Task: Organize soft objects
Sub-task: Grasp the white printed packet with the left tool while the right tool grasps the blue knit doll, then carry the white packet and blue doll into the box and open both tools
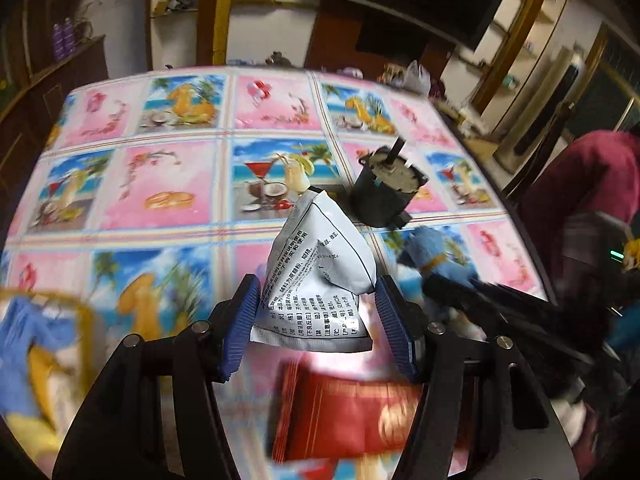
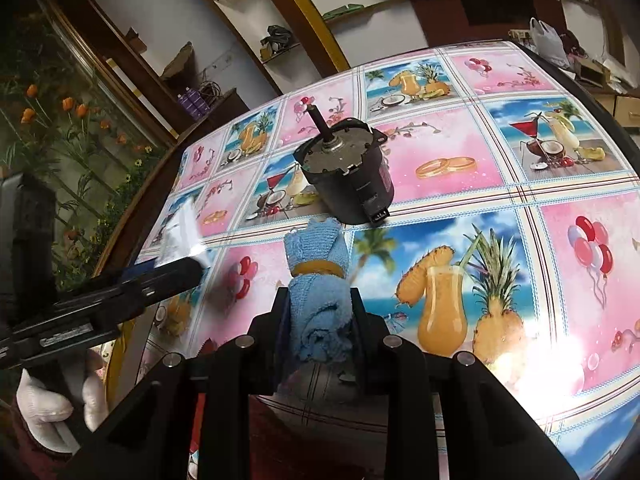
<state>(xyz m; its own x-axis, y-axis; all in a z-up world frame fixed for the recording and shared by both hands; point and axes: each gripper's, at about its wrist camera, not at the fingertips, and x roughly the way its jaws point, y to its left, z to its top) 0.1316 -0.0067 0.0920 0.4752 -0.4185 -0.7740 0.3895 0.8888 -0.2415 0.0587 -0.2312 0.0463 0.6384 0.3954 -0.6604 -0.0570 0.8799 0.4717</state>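
Left gripper (image 1: 316,320): we see its blue-padded fingers (image 1: 240,332) pinching a crumpled white sachet (image 1: 316,276) printed with black Chinese text. The sachet is held above the table (image 1: 180,200); its upper end points away from the camera and its lower edge hangs between the pads.

Below the left gripper we note a red packet (image 1: 344,412), blurred, lying on the tablecloth. At lower left, a basket with a yellow rim (image 1: 86,320) holds blue and yellow cloth (image 1: 24,340); details there are smeared by motion.

Right gripper (image 2: 318,320): its fingers are pressed onto a rolled blue towel (image 2: 318,300) bound with a yellow band (image 2: 318,269). The roll stands up between the fingers, frayed end on top, above the tablecloth.

Just beyond the towel, a black gear motor (image 2: 348,176) with a protruding shaft rests on the table, tilted. In the left wrist view the same motor (image 1: 384,188) lies just past the sachet, with the towel (image 1: 428,256) to its right.

In the right wrist view, the left gripper (image 2: 176,272) enters from the left with the sachet (image 2: 182,236), held by a white-gloved hand (image 2: 52,412).
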